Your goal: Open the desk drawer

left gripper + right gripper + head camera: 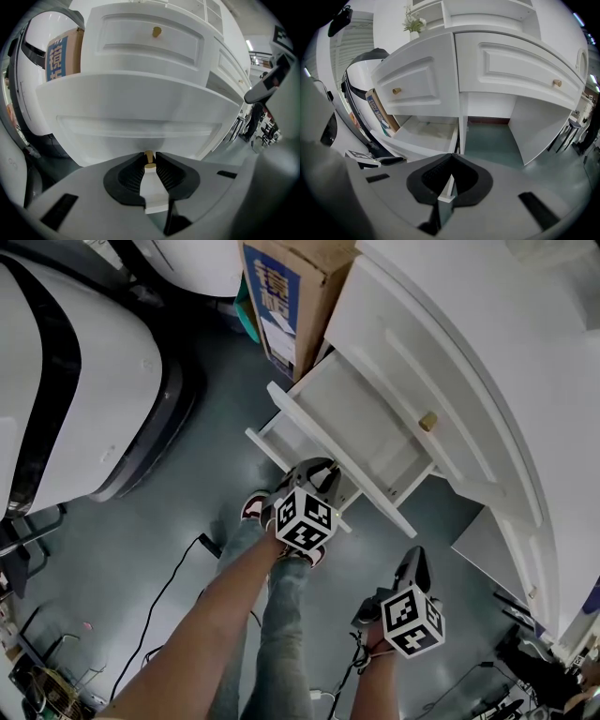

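The left gripper (322,472) clenched the brass knob (149,158), to draw the open drawer (352,413) toward 7 o'clock. The right gripper (451,163), closed and empty, waited at 5 o'clock.

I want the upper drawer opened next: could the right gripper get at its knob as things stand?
Probably yes. The right gripper is free, and nothing stands between it and the upper drawer's knob; the open lower drawer juts out beneath, so it would reach over that.
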### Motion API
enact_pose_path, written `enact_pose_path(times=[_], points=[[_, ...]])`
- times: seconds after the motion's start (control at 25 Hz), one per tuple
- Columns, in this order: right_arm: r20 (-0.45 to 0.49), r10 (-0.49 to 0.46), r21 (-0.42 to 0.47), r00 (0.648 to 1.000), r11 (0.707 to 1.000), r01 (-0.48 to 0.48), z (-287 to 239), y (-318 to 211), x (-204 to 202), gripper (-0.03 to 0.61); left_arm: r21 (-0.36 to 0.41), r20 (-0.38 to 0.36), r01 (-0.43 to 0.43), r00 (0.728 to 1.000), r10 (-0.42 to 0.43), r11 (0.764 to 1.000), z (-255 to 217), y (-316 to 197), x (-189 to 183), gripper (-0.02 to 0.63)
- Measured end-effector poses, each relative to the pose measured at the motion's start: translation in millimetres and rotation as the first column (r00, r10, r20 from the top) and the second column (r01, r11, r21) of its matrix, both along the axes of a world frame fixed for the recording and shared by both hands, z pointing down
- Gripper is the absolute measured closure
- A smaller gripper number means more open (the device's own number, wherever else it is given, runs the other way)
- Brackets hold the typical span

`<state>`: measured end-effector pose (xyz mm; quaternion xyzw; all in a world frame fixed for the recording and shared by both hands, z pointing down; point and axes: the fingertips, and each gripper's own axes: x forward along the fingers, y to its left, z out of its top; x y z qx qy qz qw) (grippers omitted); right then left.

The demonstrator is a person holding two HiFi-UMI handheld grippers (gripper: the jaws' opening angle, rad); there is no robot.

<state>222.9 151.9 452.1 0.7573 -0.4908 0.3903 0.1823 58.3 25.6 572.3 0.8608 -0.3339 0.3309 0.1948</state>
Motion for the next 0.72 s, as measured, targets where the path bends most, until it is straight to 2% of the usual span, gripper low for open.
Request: enact_pose_path(times=[0.72], points=[[-0.002, -0.044, 0.000, 0.999, 0.999, 0.044, -3, -10, -9, 0.571, -0.020, 0.007, -0.013, 1.000, 0.013, 1.000, 2, 26, -21, 0.526]])
